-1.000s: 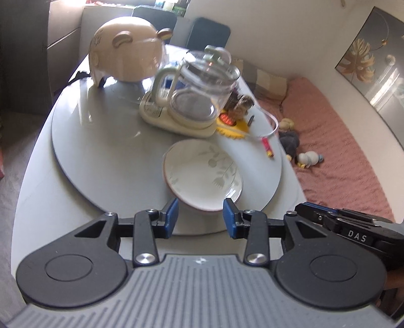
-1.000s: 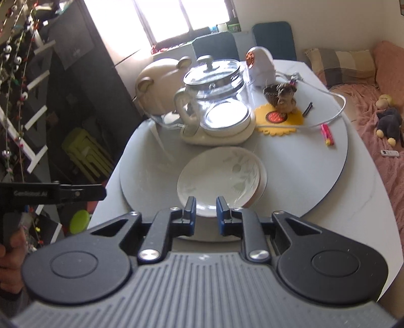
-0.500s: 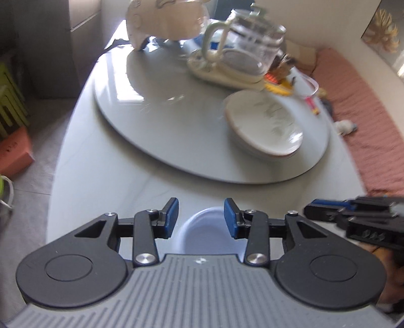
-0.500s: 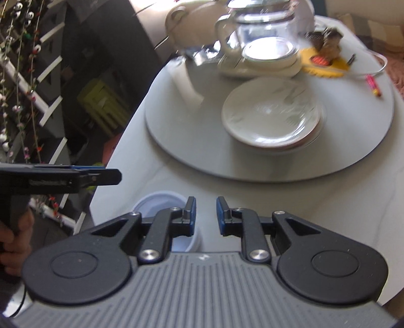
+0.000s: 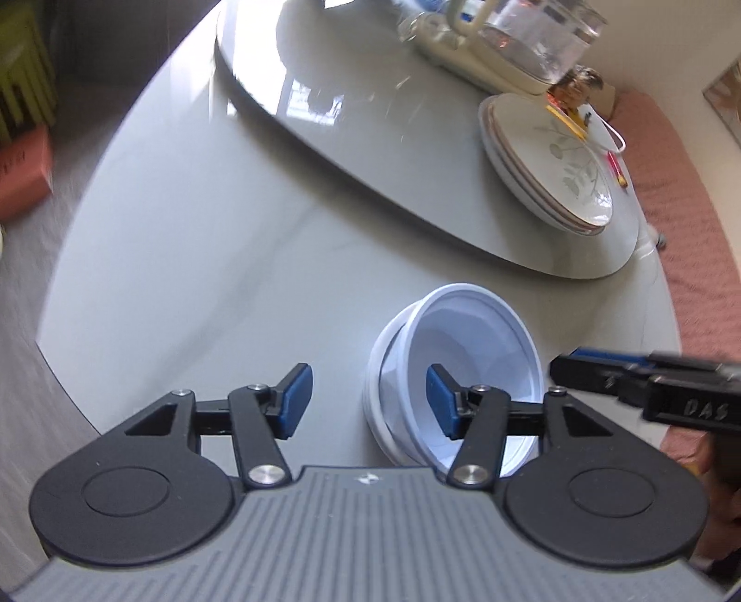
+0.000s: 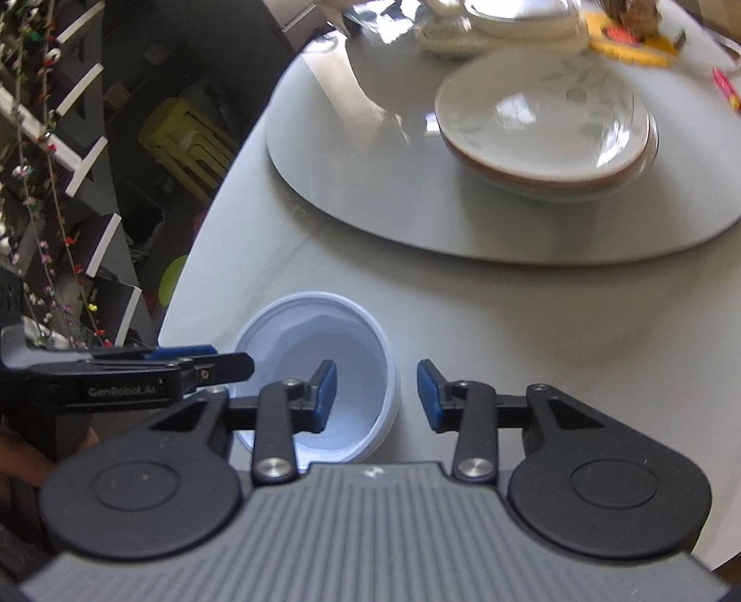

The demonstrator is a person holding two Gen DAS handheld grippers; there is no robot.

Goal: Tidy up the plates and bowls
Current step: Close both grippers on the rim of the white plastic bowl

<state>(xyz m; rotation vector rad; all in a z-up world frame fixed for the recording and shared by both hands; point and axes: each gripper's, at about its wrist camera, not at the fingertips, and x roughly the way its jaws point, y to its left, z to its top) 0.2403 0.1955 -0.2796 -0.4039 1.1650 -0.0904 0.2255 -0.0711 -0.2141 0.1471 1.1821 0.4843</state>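
Both grippers, L (image 5: 368,400) & R (image 6: 375,396), have jaws apart, each straddling the rim of the white bowls (image 5: 456,370), nested near the table (image 5: 194,241) edge. Plates (image 6: 546,134) stacked on turntable (image 5: 417,153). Risk, we think: both pinching at once tips or drags the bowls off the edge.

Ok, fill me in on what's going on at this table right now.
A person is tidying dishes with two handheld grippers. Both the left gripper and the right gripper are open and poised at the white plastic bowls, which sit nested near the table edge; each has one finger over the bowl's mouth and one outside the rim. Nothing is gripped yet. The floral plates already sit stacked on the turntable, by the glass kettle.
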